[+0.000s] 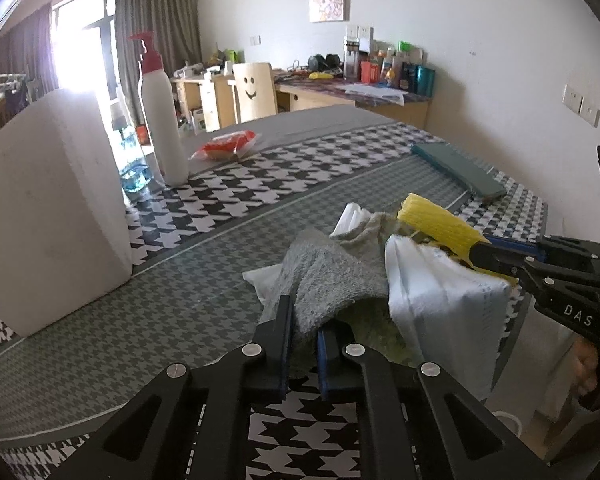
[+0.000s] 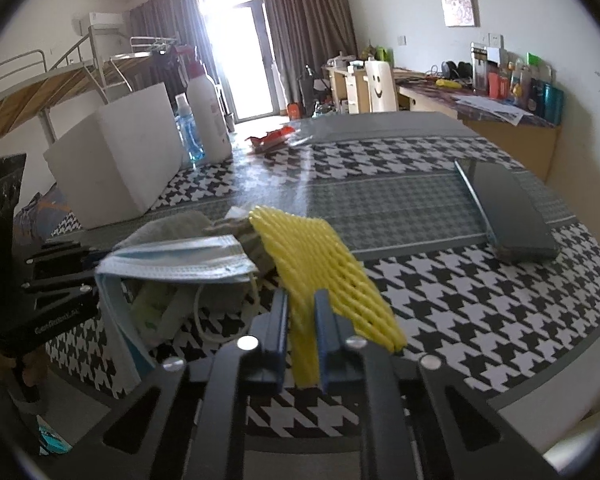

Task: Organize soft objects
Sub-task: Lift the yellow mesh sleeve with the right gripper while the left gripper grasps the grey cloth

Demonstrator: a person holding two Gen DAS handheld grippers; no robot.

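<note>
A pile of soft things lies near the table's front edge. My left gripper point(image 1: 305, 316) is shut on a grey towel cloth point(image 1: 324, 276). Beside it lie a white and blue face mask point(image 1: 440, 300) and white tissue point(image 1: 352, 216). My right gripper point(image 2: 301, 300) is shut on a yellow foam net point(image 2: 320, 264) and holds it above the pile; the net also shows in the left wrist view point(image 1: 436, 224), with my right gripper point(image 1: 484, 258) coming in from the right. The mask point(image 2: 180, 260) sits left of the net in the right wrist view.
A white foam block point(image 1: 48, 208) stands at the left with a white pump bottle point(image 1: 162, 120) and a blue bottle point(image 1: 134, 160) behind it. A red snack packet point(image 1: 228, 145) lies farther back. A dark green case point(image 2: 508, 212) lies at the right on the houndstooth tablecloth point(image 2: 460, 304).
</note>
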